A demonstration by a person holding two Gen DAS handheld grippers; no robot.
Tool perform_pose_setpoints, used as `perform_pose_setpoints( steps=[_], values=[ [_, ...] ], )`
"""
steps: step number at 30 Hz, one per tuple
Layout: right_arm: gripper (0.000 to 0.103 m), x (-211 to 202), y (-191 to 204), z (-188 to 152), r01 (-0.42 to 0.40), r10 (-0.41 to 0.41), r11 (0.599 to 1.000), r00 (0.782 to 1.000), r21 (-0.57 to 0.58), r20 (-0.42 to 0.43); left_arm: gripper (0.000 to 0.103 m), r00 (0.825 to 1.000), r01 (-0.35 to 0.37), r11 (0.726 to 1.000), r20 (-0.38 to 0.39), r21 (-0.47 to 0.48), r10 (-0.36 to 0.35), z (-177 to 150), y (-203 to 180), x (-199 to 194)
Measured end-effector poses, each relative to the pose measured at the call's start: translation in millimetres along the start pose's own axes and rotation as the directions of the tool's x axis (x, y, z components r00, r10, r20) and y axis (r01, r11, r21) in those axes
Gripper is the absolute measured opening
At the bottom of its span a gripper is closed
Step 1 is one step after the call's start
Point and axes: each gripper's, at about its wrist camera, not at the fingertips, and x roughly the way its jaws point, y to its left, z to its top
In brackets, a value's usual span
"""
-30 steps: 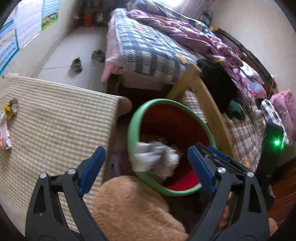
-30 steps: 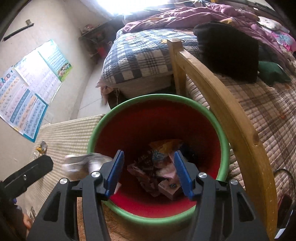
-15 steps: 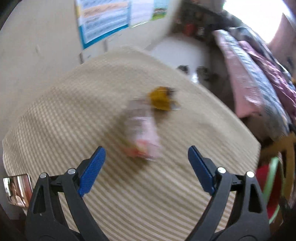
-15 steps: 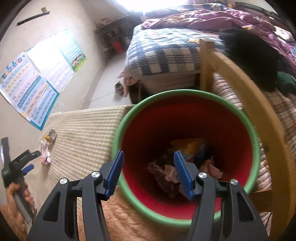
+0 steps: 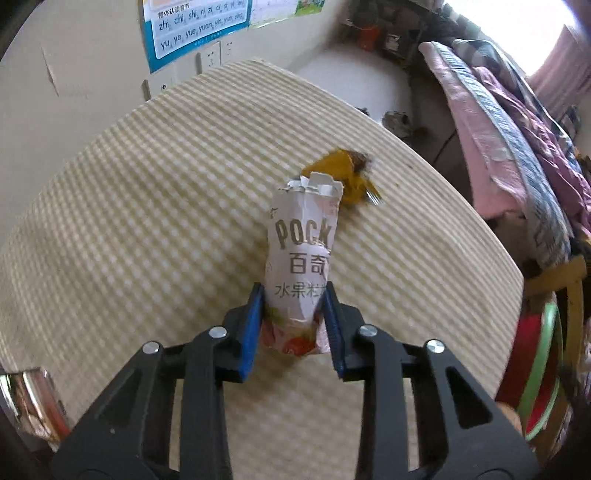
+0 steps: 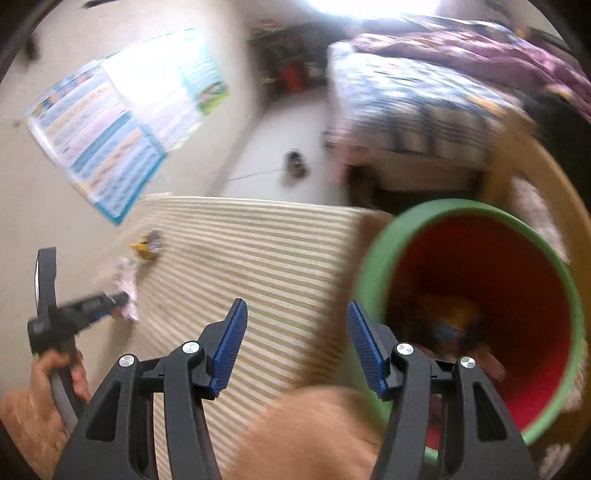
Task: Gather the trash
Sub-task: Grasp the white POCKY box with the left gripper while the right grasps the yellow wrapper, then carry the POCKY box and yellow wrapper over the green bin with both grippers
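Swinging away from the bin since a second ago, the left gripper [image 5: 293, 314] now sits at lower centre of its frame over the checked tablecloth [image 5: 147, 221], and its jaws have just been closing: the blue pads [image 5: 251, 325] pinch the lower end of a pale Pocky wrapper [image 5: 303, 251], which reaches up the frame to a torn foil top. Just beyond that torn end, at centre right, lies a crumpled yellow wrapper [image 5: 345, 173], touching or nearly touching the pale one. A red bin with a green rim [image 5: 543, 369] shows at the far right edge, past the table's corner. A wall poster [image 5: 192, 26] with printed syllables hangs at upper left.

In the right wrist view, blurred by motion, the right gripper [image 6: 297, 347] has also shifted off the bin's mouth; its jaws stand spread with nothing between them, over the striped cloth at lower centre. The bin fills the right side of that frame, with trash in its bottom. At lower left a hand [image 6: 48, 373] holds the left gripper on the pale wrapper, with the yellow wrapper just above it.
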Motion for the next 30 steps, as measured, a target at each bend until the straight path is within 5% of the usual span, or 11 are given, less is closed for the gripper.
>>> perform_pose_setpoints(
  steps=[8,16,19,22,27,30],
  values=[
    [0.062,103.4,133.5,49.0,-0.146,0.135,0.967,0.988,-0.206,-0.070,0.031,0.998,0.052,0.999,-0.033,-0.011,-0.052,-86.8,37.1,-55.4],
    [0.063,187.9,213.6,67.7,-0.166,0.125,0.953,0.977,-0.252,-0.170,0.034,0.995,0.025,0.991,-0.095,-0.130,-0.038,-132.1,82.5,-62.8],
    [0.061,205.5,221.3,67.0,-0.146,0.096,0.958,0.975,-0.246,-0.202,0.039,0.996,0.017,0.991,-0.086,-0.132,-0.028,-129.2,84.2,-63.3],
    [0.029,219.0,225.2,65.7,-0.143,0.080,0.958,0.966,-0.250,-0.244,0.042,0.996,0.019,0.992,-0.088,-0.127,-0.031,-130.6,83.4,-60.6],
    [0.028,189.1,220.2,59.7,-0.179,0.125,0.932,0.975,-0.314,-0.184,0.045,0.996,0.027,0.989,-0.082,-0.146,-0.039,-130.1,85.3,-57.7],
    [0.028,161.3,211.8,51.4,-0.217,0.166,0.916,0.971,-0.336,-0.174,0.055,0.996,0.031,0.986,-0.081,-0.163,-0.045,-129.1,85.2,-56.2]
  ],
)
